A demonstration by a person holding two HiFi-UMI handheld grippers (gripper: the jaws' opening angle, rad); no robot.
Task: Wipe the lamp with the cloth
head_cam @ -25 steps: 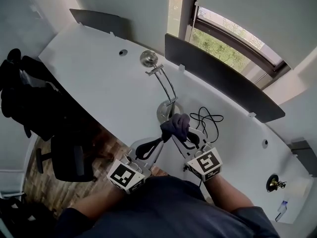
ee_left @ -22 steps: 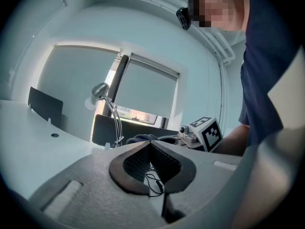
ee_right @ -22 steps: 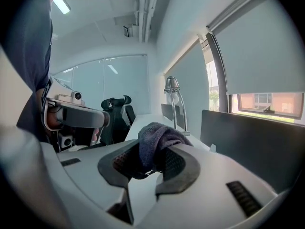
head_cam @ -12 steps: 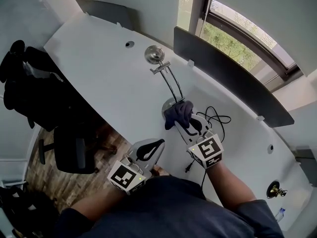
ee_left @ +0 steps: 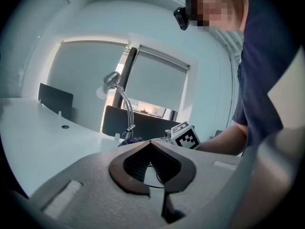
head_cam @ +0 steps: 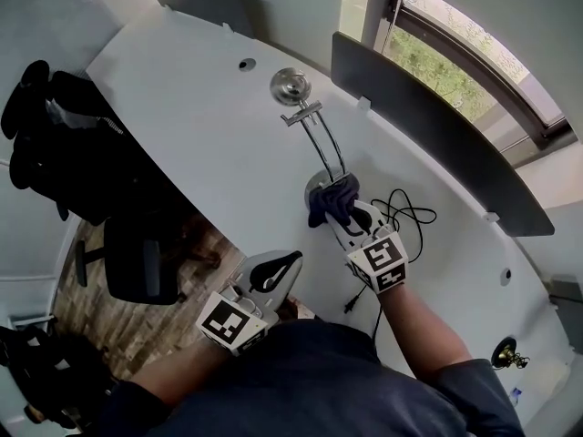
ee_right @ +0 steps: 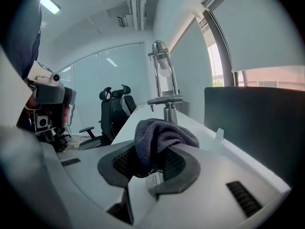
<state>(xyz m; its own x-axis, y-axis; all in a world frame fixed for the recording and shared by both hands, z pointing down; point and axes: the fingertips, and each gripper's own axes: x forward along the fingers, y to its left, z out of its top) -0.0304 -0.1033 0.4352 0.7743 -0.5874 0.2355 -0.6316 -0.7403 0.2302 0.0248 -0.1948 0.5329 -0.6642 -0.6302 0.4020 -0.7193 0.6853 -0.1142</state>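
A chrome desk lamp (head_cam: 292, 86) stands on the white desk (head_cam: 200, 116); its thin arms run down to a round base (head_cam: 316, 184). My right gripper (head_cam: 344, 209) is shut on a dark blue cloth (head_cam: 333, 198), which rests against that base. In the right gripper view the cloth (ee_right: 159, 136) bulges from the jaws, with the lamp (ee_right: 164, 75) just behind it. My left gripper (head_cam: 292, 261) hangs at the desk's near edge, shut and empty, well short of the cloth. From the left gripper (ee_left: 150, 143) view, the lamp (ee_left: 125, 101) shows ahead.
A black cable (head_cam: 402, 218) lies coiled right of the lamp base. Dark divider panels (head_cam: 437, 139) line the desk's far edge below the window. A black office chair (head_cam: 137, 267) stands on the floor left of the desk, and a cable hole (head_cam: 247, 64) sits near the lamp head.
The right gripper carried the cloth forward onto the lamp base. The left gripper, whose tips were at the cloth a second ago, now sits back at the desk edge, apart from it.
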